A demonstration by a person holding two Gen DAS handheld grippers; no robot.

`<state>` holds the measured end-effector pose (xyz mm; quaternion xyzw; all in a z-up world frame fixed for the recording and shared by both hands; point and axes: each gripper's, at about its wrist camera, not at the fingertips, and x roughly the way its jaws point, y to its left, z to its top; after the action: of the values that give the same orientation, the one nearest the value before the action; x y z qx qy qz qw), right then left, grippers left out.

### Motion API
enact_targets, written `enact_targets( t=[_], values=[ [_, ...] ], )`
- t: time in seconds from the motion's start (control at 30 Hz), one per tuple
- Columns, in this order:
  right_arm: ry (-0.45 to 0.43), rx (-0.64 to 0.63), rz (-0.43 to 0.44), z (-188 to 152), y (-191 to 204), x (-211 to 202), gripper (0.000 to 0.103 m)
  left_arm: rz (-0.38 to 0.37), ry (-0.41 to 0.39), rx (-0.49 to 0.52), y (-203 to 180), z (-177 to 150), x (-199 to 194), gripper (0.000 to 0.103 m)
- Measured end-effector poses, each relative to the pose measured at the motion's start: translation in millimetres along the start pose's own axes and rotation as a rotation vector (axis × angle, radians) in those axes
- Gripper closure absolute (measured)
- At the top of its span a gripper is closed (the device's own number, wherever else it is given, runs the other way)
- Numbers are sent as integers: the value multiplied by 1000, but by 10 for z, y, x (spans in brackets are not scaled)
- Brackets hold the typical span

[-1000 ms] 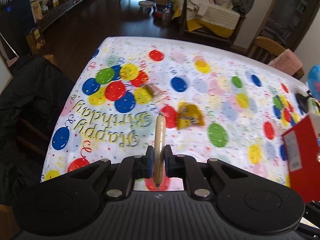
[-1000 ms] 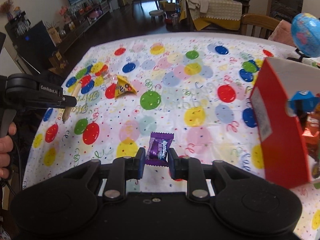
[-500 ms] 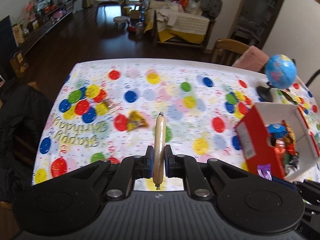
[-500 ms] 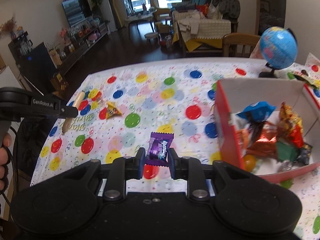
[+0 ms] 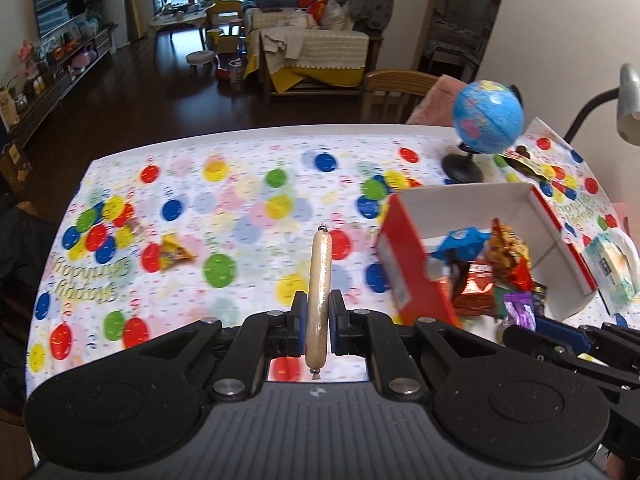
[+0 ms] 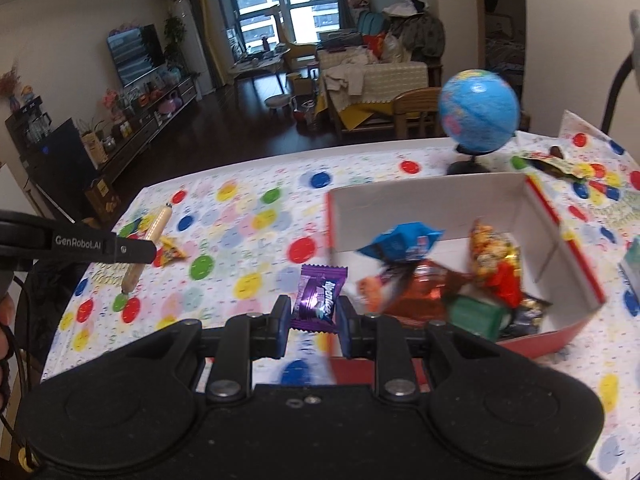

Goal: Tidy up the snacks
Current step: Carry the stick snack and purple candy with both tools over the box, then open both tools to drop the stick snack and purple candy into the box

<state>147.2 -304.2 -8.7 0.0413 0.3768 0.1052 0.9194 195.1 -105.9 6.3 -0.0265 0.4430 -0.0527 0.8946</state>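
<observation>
A glossy plastic cloth printed with coloured balloons and "Happy Birthday" lettering covers the bench [image 5: 248,184]. On its right side sits the cardboard box [image 6: 420,208], red outside and white inside, holding a heap of crinkled wrappers: a blue packet [image 6: 404,242], orange foil and a green block among them. Behind it stands a small blue globe [image 6: 478,114] on a black foot. A second ago the box lay at the edge of both views; now it fills the right half of each, and the globe has come into the left view. The left tool [image 5: 319,322] is clamped on a smooth tan sausage stick [image 5: 319,292] with crimped ends, held above the bench left of the box. The right tool [image 6: 313,322] is clamped on a shiny purple candy wrapper [image 6: 320,298], just at the box's near left corner. A yellow triangular packet [image 5: 174,254] lies on the cloth, well left.
</observation>
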Motion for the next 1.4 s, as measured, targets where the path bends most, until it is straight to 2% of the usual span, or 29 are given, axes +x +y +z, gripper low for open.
enact_targets(
  t=[0.37,0.7,0.93,1.07,1.4],
  values=[
    [-19,20,-44,-3,-861,-132,81,-44,30,44,-865,37,246,93],
    [-4,40,-89,34,-1510,60,81,-72,91,91,-1455,64,699,93],
    [41,23,-109,61,-1753,332,81,-58,173,110,-1654,55,1114,93],
    [72,25,-90,32,-1811,465,81,-50,204,118,-1714,23,1285,93],
    [118,23,-70,-11,-1861,684,80,-27,243,182,-1880,-95,1519,93]
  ],
)
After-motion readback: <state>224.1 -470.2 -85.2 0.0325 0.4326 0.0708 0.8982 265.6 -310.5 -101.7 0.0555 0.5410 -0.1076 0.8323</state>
